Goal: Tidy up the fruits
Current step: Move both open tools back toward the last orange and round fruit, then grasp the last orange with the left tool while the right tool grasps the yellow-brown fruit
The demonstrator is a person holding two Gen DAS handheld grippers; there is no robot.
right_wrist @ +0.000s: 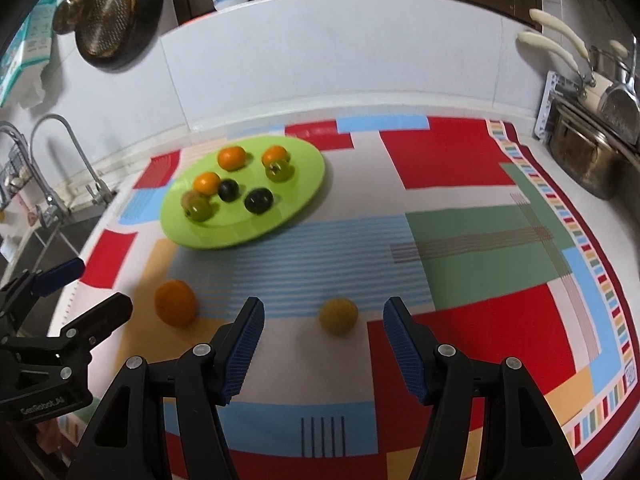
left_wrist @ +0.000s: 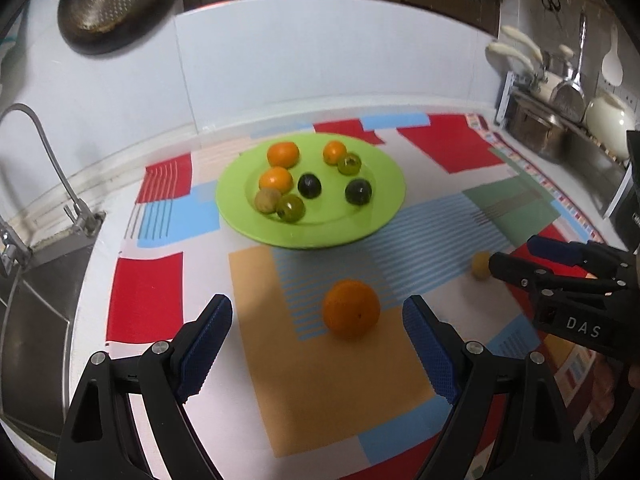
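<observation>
- Fingers spread on our left gripper [left_wrist: 318, 344], bracketing the orange [left_wrist: 351, 308] at twelve o'clock for pickup.
- Right gripper [right_wrist: 323, 346] gapes likewise around the yellow fruit [right_wrist: 338, 315]; green plate [right_wrist: 304, 196] waits at eleven.

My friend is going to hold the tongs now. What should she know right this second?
Left tongs: open, empty, lined up on the big orange lying on the cloth.
Right tongs: open, empty, lined up on the small yellow fruit, also on the cloth.
Green plate: already holds seven fruits: three oranges, two dark ones, two greenish ones, plus a brownish one at the plate's left.
Done: those fruits are on the plate.
Left: probably close on each loose fruit and carry both to the plate.
</observation>
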